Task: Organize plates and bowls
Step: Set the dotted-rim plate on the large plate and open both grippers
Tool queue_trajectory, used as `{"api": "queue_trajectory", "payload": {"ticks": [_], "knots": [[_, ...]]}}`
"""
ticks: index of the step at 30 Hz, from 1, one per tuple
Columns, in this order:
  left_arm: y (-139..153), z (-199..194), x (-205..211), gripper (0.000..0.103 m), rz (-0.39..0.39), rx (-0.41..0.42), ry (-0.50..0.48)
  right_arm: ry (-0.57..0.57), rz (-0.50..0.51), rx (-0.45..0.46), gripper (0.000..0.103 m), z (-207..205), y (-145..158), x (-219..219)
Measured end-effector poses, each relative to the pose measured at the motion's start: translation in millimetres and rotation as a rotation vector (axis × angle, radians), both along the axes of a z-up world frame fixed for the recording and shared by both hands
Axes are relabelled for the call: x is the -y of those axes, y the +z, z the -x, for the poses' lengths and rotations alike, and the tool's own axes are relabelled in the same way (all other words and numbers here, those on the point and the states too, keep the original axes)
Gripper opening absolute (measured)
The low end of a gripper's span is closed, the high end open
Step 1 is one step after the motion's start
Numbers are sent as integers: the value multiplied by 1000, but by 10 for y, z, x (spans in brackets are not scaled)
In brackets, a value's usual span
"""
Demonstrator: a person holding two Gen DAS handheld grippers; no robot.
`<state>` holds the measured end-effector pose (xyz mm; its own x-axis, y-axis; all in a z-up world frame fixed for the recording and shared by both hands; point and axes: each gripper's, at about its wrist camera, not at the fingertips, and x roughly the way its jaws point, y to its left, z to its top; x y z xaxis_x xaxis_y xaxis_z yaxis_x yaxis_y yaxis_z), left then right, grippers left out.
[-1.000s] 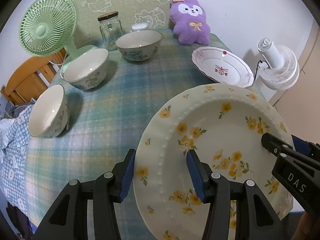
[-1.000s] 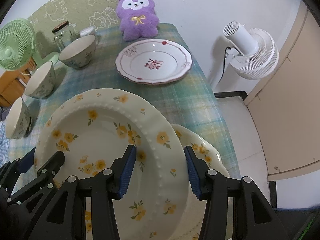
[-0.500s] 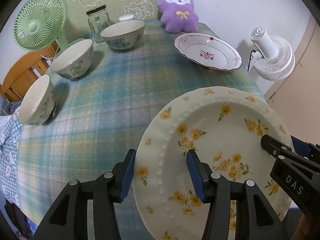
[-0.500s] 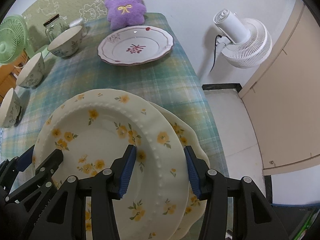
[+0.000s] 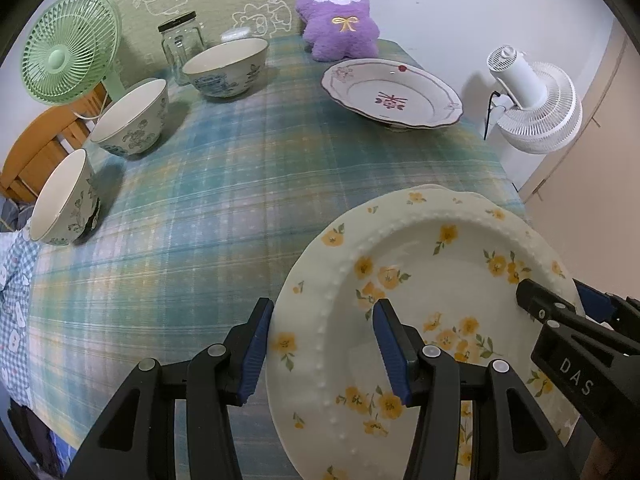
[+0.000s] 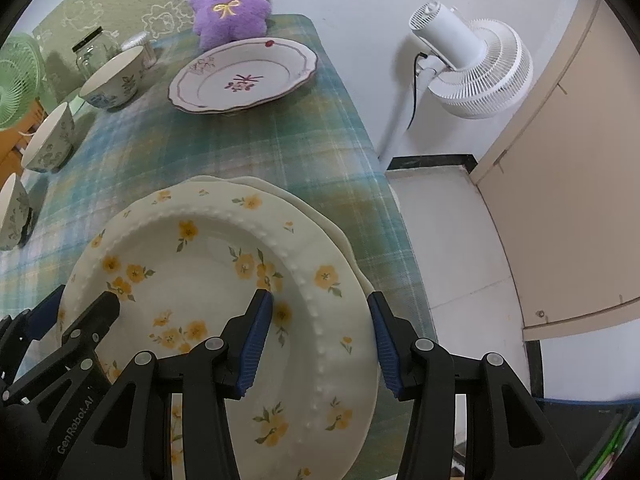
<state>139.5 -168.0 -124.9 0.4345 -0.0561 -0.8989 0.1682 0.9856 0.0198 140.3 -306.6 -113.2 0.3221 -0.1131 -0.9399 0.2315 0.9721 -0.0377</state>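
Two hand-held grippers carry one yellow-flowered plate (image 6: 224,288) between them. The left hand-held gripper (image 5: 322,350) straddles the plate's left rim, one blue pad outside the edge and one over the well. The right hand-held gripper (image 6: 320,344) does the same on the right rim. Each pair of jaws stands partly apart with the rim between, and from these views it cannot be told whether the pads press on the rim.

The plate hangs tilted just over a second plate (image 6: 320,220) of the same cream colour, which lies at the near right corner of the worktop (image 5: 240,184); whether the two already touch cannot be told. Only the lower plate's far edge shows.

By the look of things, the job is at an early to middle stage. One yellow plate appears about to be stacked on its match. Farther back a red-flowered plate (image 5: 392,96) sits on its own, possibly on another dish, though that is unclear. Three bowls (image 5: 226,68) (image 5: 130,118) (image 5: 64,198) stand apart in a loose line along the left side, none nested, so the bowls seem untouched.

The count: three plates certain, two yellow-flowered and one red-flowered; three bowls; two hand-held grippers. Also on the worktop are one glass jar (image 5: 182,50), one purple plush (image 5: 340,16) and one green fan (image 5: 70,64). One white fan (image 6: 468,64) stands on the floor beside the worktop.
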Motion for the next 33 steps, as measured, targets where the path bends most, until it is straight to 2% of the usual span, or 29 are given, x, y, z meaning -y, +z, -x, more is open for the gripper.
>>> {"api": "queue_trajectory", "payload": {"ticks": [5,33], "knots": [[-44,22,78,52,-8,-5,-5,-10,2,2,52,17,-20,67],[-101,-7,230,52,-105,77,23,-10,-73,29,52,-50,-163,217]]}}
